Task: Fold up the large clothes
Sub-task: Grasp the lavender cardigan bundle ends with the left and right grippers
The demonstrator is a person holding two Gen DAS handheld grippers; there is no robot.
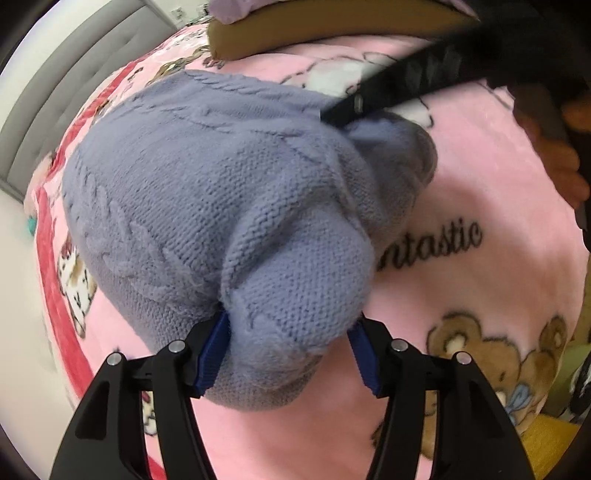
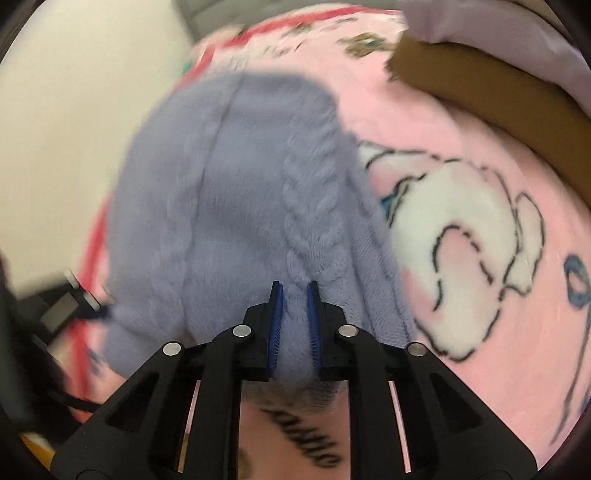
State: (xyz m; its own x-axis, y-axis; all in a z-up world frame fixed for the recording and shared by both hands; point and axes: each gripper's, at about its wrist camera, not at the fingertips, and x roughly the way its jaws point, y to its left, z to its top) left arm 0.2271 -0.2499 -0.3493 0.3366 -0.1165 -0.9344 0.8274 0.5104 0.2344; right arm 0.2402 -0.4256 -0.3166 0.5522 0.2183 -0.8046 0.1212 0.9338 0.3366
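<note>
Lavender knit sweater [image 1: 207, 192]: soft, bulky, stretchy. Left hand-held gripper [image 1: 288, 354] clasps a thick fold at 6 o'clock; right hand-held gripper [image 2: 294, 325] pinches its edge.

Pink cartoon blanket [image 1: 461, 206] (bears, script lettering), lilac knit sweater [image 1: 207, 192] bunched on it, tan folded cloth [image 1: 295, 33] behind

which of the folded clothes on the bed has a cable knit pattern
The lavender sweater lying on the pink blanket. The brown garment and the pale lilac one stacked on it look smooth, with no cables.
</note>
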